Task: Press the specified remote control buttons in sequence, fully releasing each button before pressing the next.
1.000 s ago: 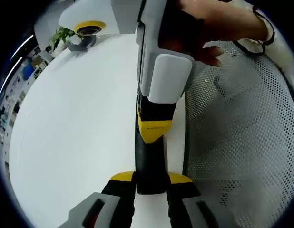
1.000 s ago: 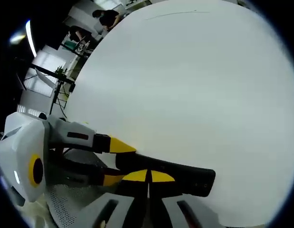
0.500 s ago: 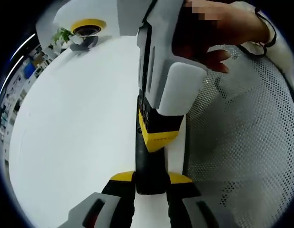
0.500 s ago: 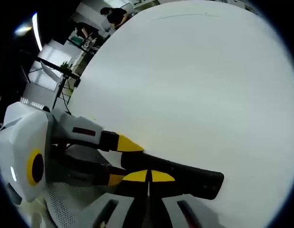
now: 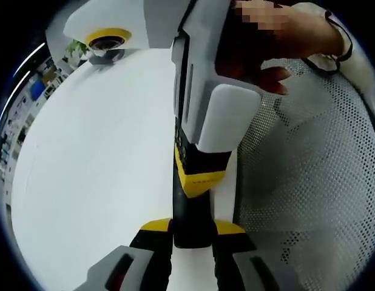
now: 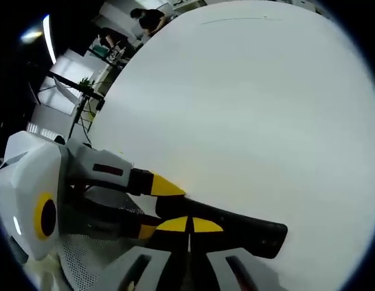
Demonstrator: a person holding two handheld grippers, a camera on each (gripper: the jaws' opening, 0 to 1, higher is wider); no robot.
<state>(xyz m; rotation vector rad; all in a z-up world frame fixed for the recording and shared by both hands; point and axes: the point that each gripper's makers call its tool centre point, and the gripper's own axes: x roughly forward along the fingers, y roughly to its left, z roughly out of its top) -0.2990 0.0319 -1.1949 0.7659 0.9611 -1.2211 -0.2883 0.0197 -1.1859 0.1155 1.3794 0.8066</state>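
White table (image 6: 248, 121) underlies black remote (image 5: 189, 224), clamped between left gripper (image 5: 192, 229) jaws; right gripper (image 6: 189, 225), jaws closed together, tips resting on remote.

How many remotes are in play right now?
1. The black remote is clamped at one end by the left gripper, with the right gripper closed on its face, over the white table. None other visible.

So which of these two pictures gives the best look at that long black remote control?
The right gripper view: the long black remote control lies side-on against the white table. In the left gripper view the remote runs endwise, partly hidden by the right gripper.
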